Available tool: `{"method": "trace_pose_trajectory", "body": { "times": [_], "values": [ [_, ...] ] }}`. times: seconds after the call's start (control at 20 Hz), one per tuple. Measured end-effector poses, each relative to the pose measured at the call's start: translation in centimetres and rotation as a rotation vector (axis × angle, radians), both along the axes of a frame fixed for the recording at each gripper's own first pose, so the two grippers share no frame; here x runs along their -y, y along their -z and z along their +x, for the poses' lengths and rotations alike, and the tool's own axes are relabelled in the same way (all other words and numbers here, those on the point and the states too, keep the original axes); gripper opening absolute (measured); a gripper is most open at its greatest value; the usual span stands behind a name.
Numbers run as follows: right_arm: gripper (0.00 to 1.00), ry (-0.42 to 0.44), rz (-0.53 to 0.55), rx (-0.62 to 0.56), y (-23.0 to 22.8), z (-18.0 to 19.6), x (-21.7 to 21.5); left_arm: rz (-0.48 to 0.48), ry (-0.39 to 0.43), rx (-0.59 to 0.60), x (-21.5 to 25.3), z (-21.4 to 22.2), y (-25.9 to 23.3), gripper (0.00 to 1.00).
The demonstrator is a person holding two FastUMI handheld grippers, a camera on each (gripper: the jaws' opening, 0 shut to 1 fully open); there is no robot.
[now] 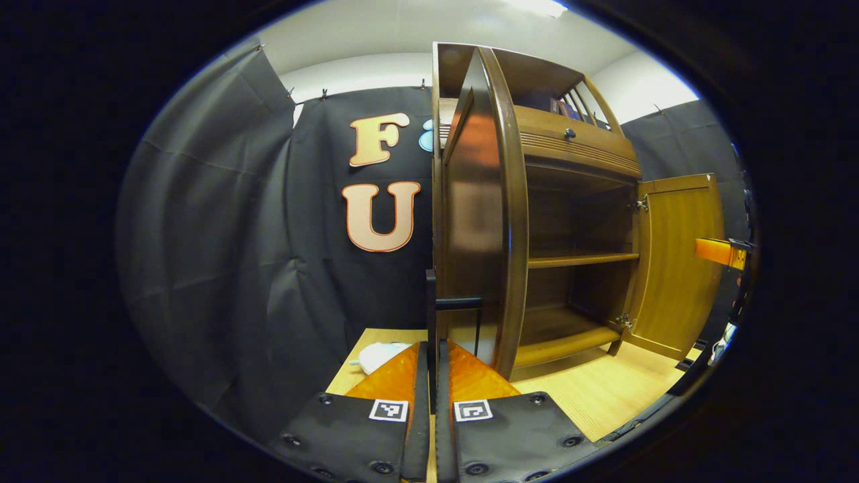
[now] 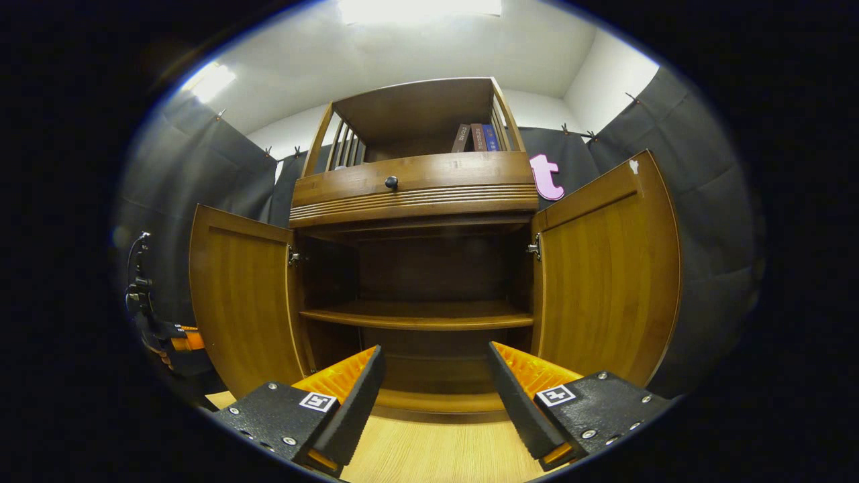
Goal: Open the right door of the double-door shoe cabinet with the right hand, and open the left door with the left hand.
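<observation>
With both doors swung out, left gripper [image 1: 433,376] is pinched on the left door's [image 1: 480,221] handle [image 1: 431,315]; right gripper [image 2: 435,376] gapes wide facing the cabinet [image 2: 416,268], right door [image 2: 604,268] just beside.

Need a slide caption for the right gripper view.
Right gripper open before the shoe cabinet, left door and right door both swung wide, shelf bare.

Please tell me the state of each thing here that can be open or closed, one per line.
Left door: open.
Right door: open.
Drawer: closed.
Left gripper: shut on the left door's handle.
Right gripper: open, holding nothing.
</observation>
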State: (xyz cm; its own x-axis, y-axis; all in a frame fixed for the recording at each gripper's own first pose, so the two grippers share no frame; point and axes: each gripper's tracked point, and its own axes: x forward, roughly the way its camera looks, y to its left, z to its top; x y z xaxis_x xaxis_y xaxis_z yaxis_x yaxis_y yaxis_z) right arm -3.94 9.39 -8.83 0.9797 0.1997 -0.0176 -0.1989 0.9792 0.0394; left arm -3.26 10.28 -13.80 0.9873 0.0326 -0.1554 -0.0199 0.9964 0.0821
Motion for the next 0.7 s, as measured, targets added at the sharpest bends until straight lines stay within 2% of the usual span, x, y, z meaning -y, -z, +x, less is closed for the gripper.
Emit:
{"method": "trace_pose_trajectory", "body": {
  "times": [0.15,0.25,0.55,0.7],
  "values": [
    [0.93,-0.004,-0.002,-0.005,0.4,-0.1,-0.2,0.008,-0.018,0.004,-0.5,-0.2,-0.1,0.1],
    [0.93,-0.004,-0.003,-0.006,0.1,0.2,-0.3,0.004,-0.031,0.006,-0.6,-0.2,-0.3,0.06],
    [0.93,-0.009,-0.006,-0.006,0.2,0.1,-0.5,0.001,-0.076,0.013,-3.7,-1.5,-1.2,0.08],
    [0.93,-0.002,-0.007,-0.01,0.3,0.1,-0.3,-0.035,-0.073,0.008,-3.0,-2.7,-1.7,0.08]
  ]
}}
